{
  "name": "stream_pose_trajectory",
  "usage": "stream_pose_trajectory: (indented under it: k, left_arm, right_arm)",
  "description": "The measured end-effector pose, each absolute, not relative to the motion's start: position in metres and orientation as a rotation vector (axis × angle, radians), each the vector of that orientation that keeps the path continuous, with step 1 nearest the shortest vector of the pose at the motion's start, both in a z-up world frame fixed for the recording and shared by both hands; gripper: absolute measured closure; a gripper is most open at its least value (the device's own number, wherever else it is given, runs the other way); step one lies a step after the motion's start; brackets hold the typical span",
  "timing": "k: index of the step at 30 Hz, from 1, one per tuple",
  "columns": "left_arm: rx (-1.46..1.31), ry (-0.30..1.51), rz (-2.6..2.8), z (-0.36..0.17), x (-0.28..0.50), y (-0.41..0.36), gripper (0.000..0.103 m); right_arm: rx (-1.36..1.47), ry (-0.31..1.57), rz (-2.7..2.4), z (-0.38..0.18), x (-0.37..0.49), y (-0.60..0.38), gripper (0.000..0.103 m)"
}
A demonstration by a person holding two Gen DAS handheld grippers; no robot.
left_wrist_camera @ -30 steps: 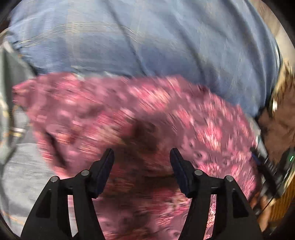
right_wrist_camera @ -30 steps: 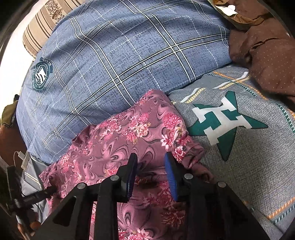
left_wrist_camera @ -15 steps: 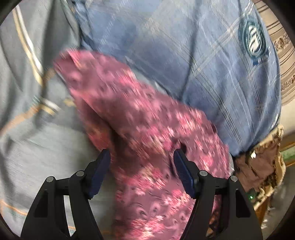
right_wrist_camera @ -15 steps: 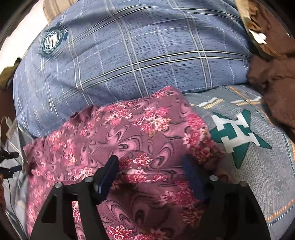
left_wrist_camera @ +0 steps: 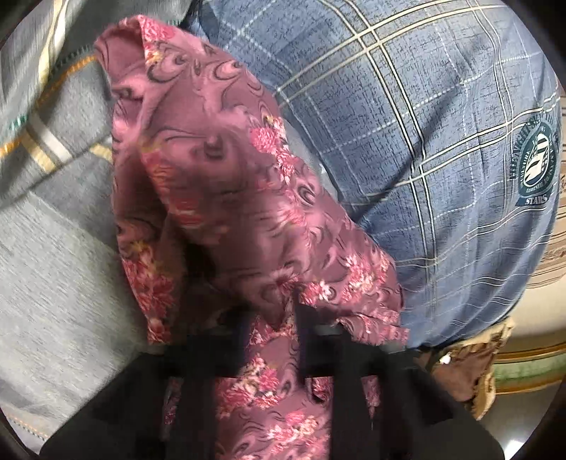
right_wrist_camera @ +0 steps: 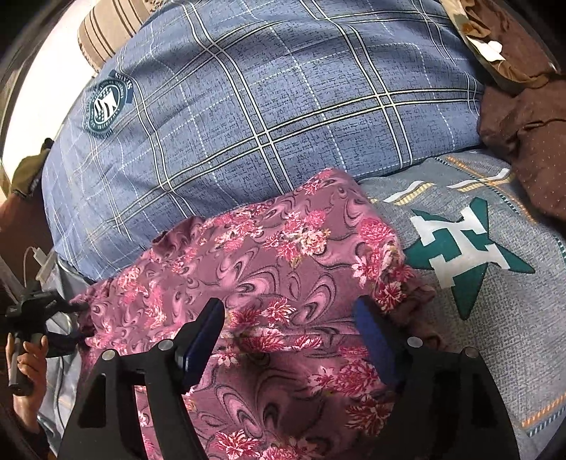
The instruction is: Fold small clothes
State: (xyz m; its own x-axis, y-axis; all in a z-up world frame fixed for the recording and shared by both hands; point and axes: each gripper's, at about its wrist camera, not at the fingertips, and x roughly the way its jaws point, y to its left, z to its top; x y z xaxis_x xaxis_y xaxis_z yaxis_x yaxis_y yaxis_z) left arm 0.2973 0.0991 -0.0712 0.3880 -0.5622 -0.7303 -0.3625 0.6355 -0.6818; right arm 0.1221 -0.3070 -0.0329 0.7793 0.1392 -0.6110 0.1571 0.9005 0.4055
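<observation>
A purple garment with pink flowers [right_wrist_camera: 283, 269] lies on the grey bedsheet [right_wrist_camera: 513, 336] against a blue plaid pillow [right_wrist_camera: 265, 106]. In the left wrist view the garment [left_wrist_camera: 230, 198] stretches away from my left gripper [left_wrist_camera: 270, 318], which is shut on its near edge. In the right wrist view my right gripper [right_wrist_camera: 290, 318] is open just above the garment's near part. My left gripper also shows at the garment's left corner [right_wrist_camera: 53, 308], held by a hand.
A brown dotted cloth pile [right_wrist_camera: 523, 116] lies at the back right on the bed. A green star print [right_wrist_camera: 463, 247] marks the sheet to the right of the garment. A striped headboard cushion [right_wrist_camera: 106, 28] sits behind the pillow.
My left gripper has closed on the garment's edge after being open. My right gripper has opened wide and let go of the garment.
</observation>
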Motion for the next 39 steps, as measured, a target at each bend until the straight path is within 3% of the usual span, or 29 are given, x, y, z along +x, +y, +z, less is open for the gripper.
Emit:
stream_pose_trajectory:
  k: [6, 15, 28, 29, 31, 32, 33, 39]
  left_arm:
    - [-0.962, 1.151, -0.222, -0.043, 0.282, 0.081, 0.096]
    - [-0.846, 1.035, -0.458, 0.05, 0.269, -0.027, 0.096]
    - [-0.773, 1.278, -0.61, 0.003, 0.268, -0.174, 0.095]
    - [-0.778, 1.304, -0.627, -0.002, 0.267, -0.179, 0.091]
    - [-0.805, 1.371, -0.666, -0.01, 0.263, -0.186, 0.069]
    - [-0.812, 1.379, -0.675, -0.01, 0.261, -0.189, 0.052]
    - [-0.813, 1.376, -0.686, -0.005, 0.256, -0.187, 0.044]
    - [-0.783, 1.252, -0.778, 0.04, 0.227, -0.127, 0.039]
  right_arm:
    - [0.501, 0.663, 0.015, -0.034, 0.119, -0.312, 0.025]
    - [0.539, 0.642, 0.037, -0.035, 0.116, -0.317, 0.025]
    - [0.586, 0.612, 0.064, -0.038, 0.111, -0.324, 0.025]
    - [0.59, 0.609, 0.066, -0.038, 0.11, -0.325, 0.025]
    - [0.595, 0.605, 0.069, -0.039, 0.109, -0.327, 0.025]
    - [0.597, 0.604, 0.069, -0.039, 0.108, -0.327, 0.025]
    - [0.597, 0.604, 0.069, -0.039, 0.108, -0.327, 0.025]
    - [0.598, 0.608, 0.069, -0.038, 0.107, -0.327, 0.025]
